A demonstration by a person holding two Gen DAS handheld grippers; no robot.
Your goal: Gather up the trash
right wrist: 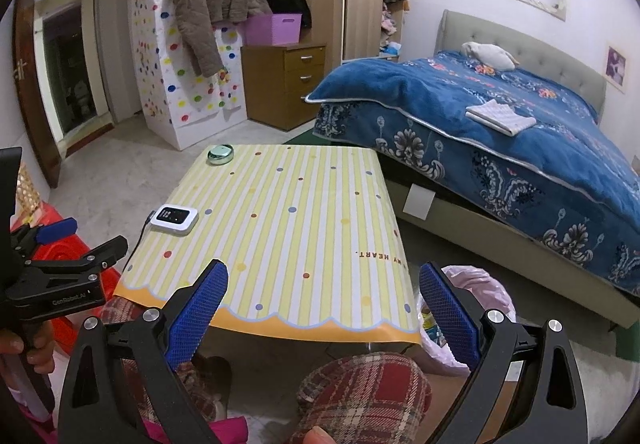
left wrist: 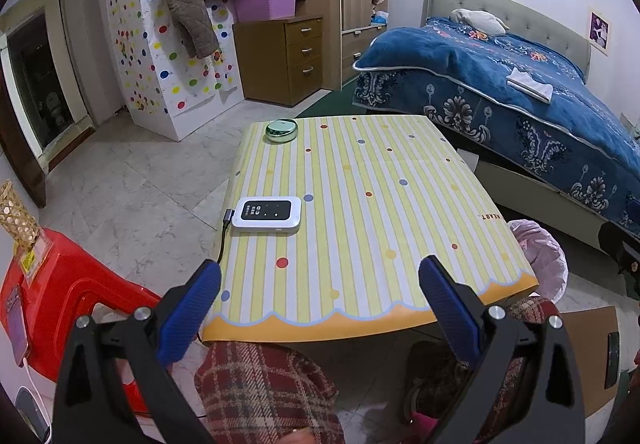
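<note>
My left gripper [left wrist: 320, 276] is open and empty above the near edge of the striped yellow table [left wrist: 380, 204]. My right gripper [right wrist: 323, 280] is open and empty above the table's near right corner [right wrist: 320, 212]. A bin lined with a pink bag [right wrist: 476, 292] stands on the floor just right of the table, with some wrappers inside; it also shows in the left wrist view [left wrist: 544, 256]. The left gripper shows from the side in the right wrist view [right wrist: 60, 240]. No loose trash shows on the table.
A white pocket device with a cable [left wrist: 267, 214] and a round green tin [left wrist: 281, 130] sit on the table. A red plastic stool [left wrist: 60, 304] stands at left. A bed with a blue blanket [right wrist: 500, 132] is at right. My plaid-clad knees [right wrist: 360, 392] are under the table.
</note>
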